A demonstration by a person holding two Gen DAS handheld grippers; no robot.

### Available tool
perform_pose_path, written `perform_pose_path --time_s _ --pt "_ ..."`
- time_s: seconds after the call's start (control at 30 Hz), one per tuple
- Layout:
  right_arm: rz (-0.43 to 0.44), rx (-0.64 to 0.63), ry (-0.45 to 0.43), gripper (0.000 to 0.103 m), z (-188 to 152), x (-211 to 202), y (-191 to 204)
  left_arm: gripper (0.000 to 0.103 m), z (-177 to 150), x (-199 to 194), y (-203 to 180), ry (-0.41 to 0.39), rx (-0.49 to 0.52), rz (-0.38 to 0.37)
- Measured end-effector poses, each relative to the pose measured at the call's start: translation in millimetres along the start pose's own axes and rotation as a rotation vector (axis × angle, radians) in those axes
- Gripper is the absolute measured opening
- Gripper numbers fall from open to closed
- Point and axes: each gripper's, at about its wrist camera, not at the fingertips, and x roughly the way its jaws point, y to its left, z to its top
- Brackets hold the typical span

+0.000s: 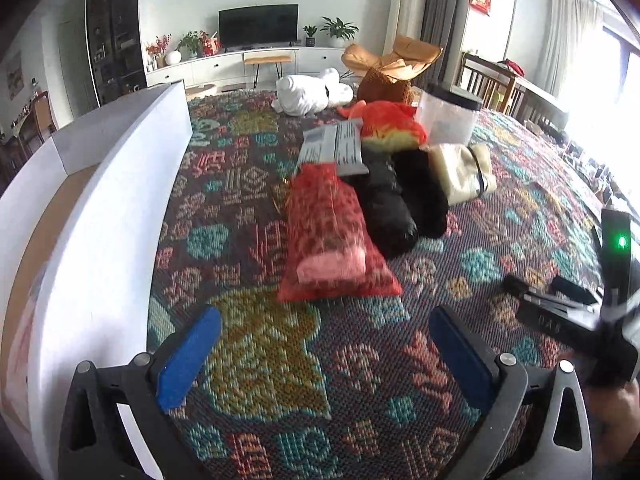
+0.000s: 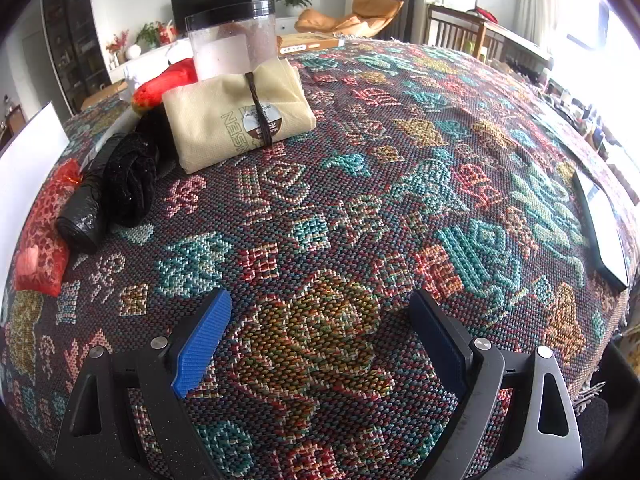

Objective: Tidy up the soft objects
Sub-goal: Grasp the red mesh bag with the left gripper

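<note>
A row of soft objects lies on the patterned cloth: a red mesh bag (image 1: 332,236) with something pink inside, a black plastic roll (image 1: 386,208), a black fuzzy bundle (image 1: 424,196), a cream cloth bundle (image 1: 460,172) and an orange-red plush (image 1: 390,124). My left gripper (image 1: 324,354) is open and empty, just short of the red bag. My right gripper (image 2: 320,336) is open and empty over bare cloth, with the cream bundle (image 2: 236,114), black bundle (image 2: 130,180), black roll (image 2: 86,212) and red bag (image 2: 40,232) to its far left.
A white open box (image 1: 100,208) stands at the left. A clear jar with a black lid (image 1: 446,114) stands behind the cream bundle. A grey packet (image 1: 334,146), white plush (image 1: 308,94) and brown plush (image 1: 384,86) lie farther back. A dark flat device (image 2: 602,228) lies at the right edge.
</note>
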Motion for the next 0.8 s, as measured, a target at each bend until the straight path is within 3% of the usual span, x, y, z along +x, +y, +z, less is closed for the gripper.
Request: perform_pose_path --time_s 0.17,0.33,0.37,0.4,0.47,0.57,0.63,0.7,0.8 --pt "0.000 0.000 0.000 0.093 -0.1 0.1 0.0 0.103 45.2 45.6 4.2 0.032 -0.030 0.011" --pt "0.000 0.000 -0.001 0.093 -0.2 0.1 0.2 0.102 53.8 103.0 39.6 0.179 -0.261 -0.054" --pt "0.000 0.000 0.000 0.093 -0.2 0.1 0.2 0.098 51.6 103.9 43.9 0.173 -0.287 -0.056" --pt "0.000 0.000 -0.001 0.093 -0.2 0.1 0.3 0.087 51.7 98.9 47.1 0.147 -0.292 -0.053" --pt "0.000 0.000 -0.001 0.093 -0.3 0.2 0.2 0.075 53.5 88.0 51.2 0.126 -0.277 -0.017" --pt "0.000 0.000 -0.001 0.093 -0.4 0.4 0.1 0.075 58.9 66.0 51.0 0.059 -0.228 0.052" --pt "0.000 0.001 -0.001 0.093 -0.5 0.4 0.2 0.080 62.7 65.7 43.1 0.069 -0.159 0.042" --pt "0.000 0.000 -0.001 0.093 -0.7 0.5 0.0 0.093 61.8 75.3 34.2 0.104 -0.113 0.005" --pt "0.001 0.000 -0.001 0.093 -0.9 0.7 -0.2 0.094 53.4 91.1 22.4 0.132 -0.068 -0.005"
